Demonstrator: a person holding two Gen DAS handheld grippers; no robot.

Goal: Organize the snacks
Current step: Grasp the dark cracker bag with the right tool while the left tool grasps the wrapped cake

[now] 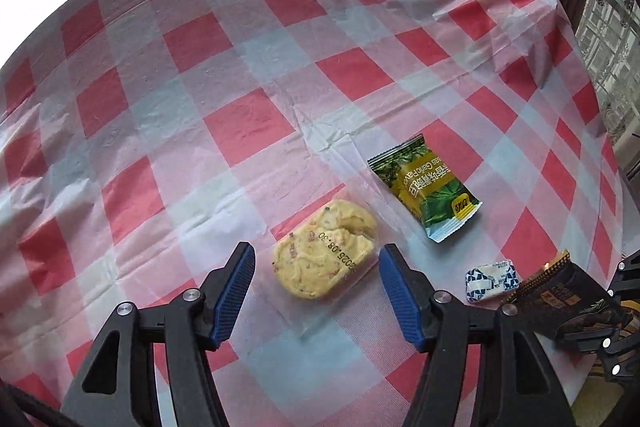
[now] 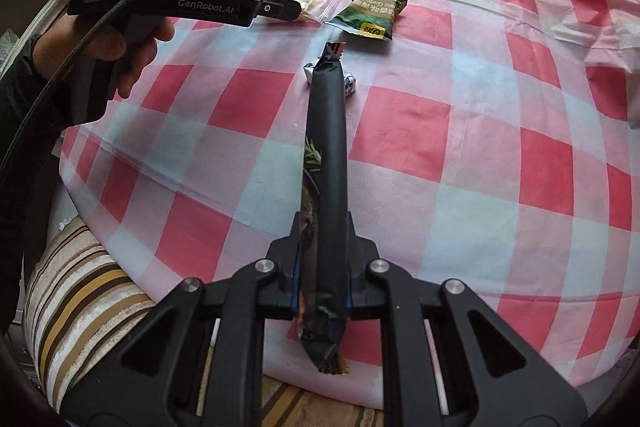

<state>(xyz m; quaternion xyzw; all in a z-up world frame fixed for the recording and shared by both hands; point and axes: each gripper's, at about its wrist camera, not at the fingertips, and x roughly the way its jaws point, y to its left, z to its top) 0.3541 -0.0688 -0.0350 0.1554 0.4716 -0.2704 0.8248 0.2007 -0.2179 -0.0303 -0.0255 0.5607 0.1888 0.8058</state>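
On the red-and-white checked tablecloth (image 1: 240,123) lies a yellow cookie (image 1: 324,251) in a clear wrapper. My left gripper (image 1: 316,279) stands open right over it, one blue pad on each side, not pressing. A green snack packet (image 1: 424,187) lies just beyond to the right, and a small blue-and-white candy (image 1: 492,279) sits nearer. My right gripper (image 2: 322,291) is shut on a long black snack packet (image 2: 326,163), held edge-up above the cloth. In the right wrist view the candy (image 2: 348,83) peeks out behind the packet's tip, with the green packet (image 2: 368,15) farther off.
A hand (image 2: 120,43) holds the left gripper's black body (image 2: 180,3) at the upper left of the right wrist view. A striped cushion (image 2: 80,299) lies below the table's near edge. Lace curtains (image 1: 608,39) hang past the table's far right side.
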